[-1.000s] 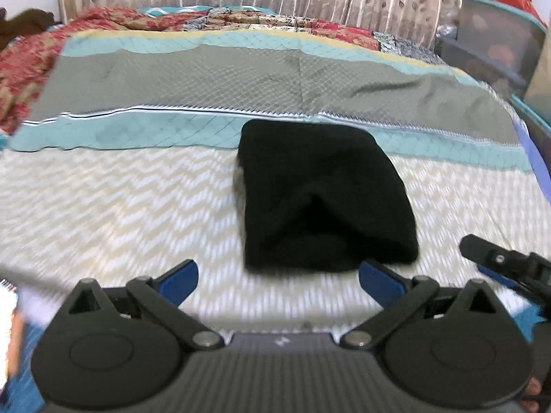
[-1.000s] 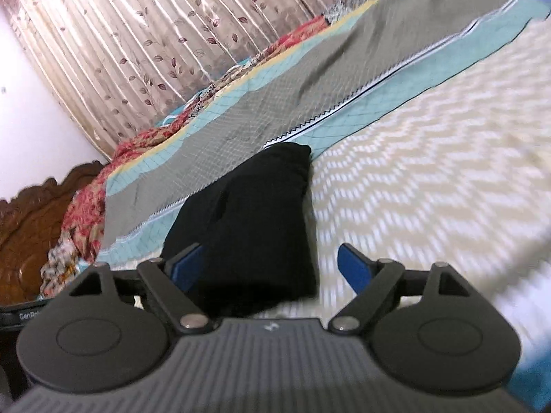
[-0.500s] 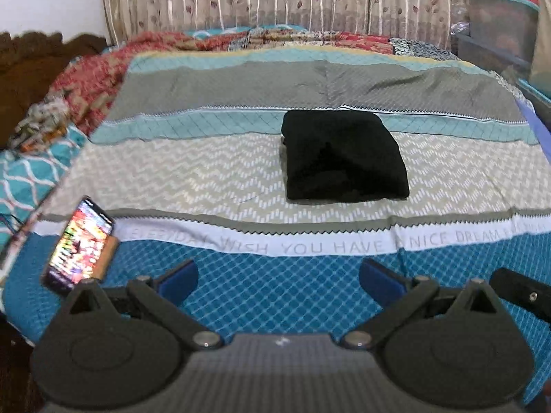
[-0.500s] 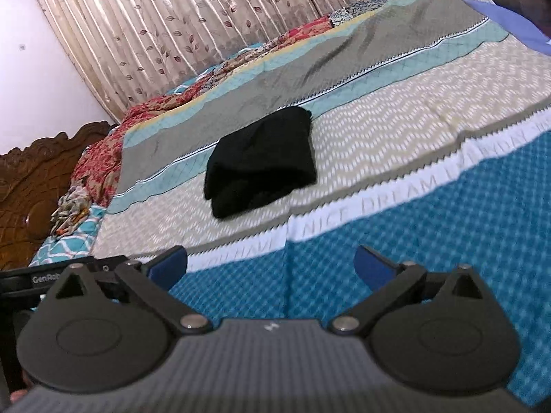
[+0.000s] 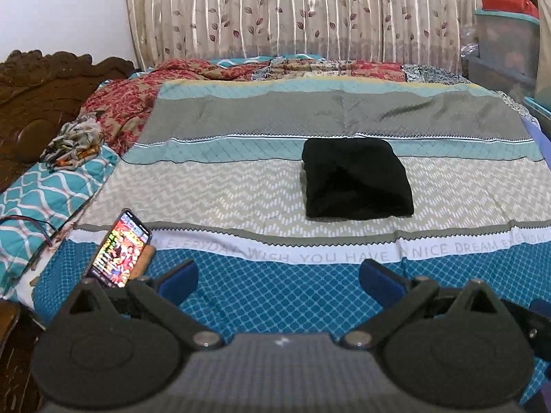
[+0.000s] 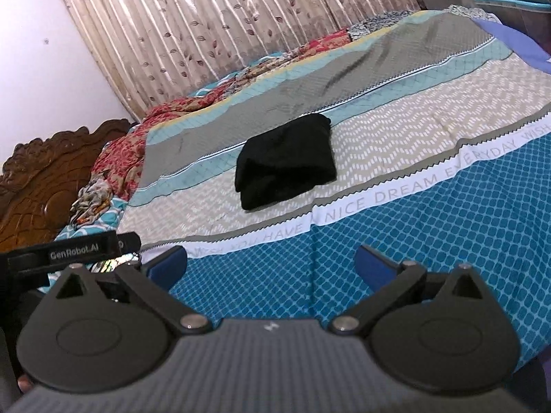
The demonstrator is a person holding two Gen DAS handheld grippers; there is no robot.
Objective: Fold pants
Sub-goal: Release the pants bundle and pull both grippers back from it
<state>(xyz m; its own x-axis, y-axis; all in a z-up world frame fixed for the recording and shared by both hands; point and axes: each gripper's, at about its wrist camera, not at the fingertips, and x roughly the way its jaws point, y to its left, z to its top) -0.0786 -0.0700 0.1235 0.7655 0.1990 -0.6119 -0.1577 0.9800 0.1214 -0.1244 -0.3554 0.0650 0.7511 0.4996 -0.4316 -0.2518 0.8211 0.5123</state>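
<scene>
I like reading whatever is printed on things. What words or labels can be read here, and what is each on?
"WISH YOU HAVE A NICE DREAM": white band of the bedsheet; its ends are too blurred to read.
"NICE DREAM EVERYDAY WISH": same band, right wrist view.
"GenRobot.AI": black strap at the left edge.
Phone screen: too small to read.

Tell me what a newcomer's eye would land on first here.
First the black folded pants, a compact dark bundle on the beige zigzag band in the middle of the striped bedspread. Next the lit phone, propped up at the bed's near left edge. Both tongs, left and right, stand open and empty over the blue band.
</scene>
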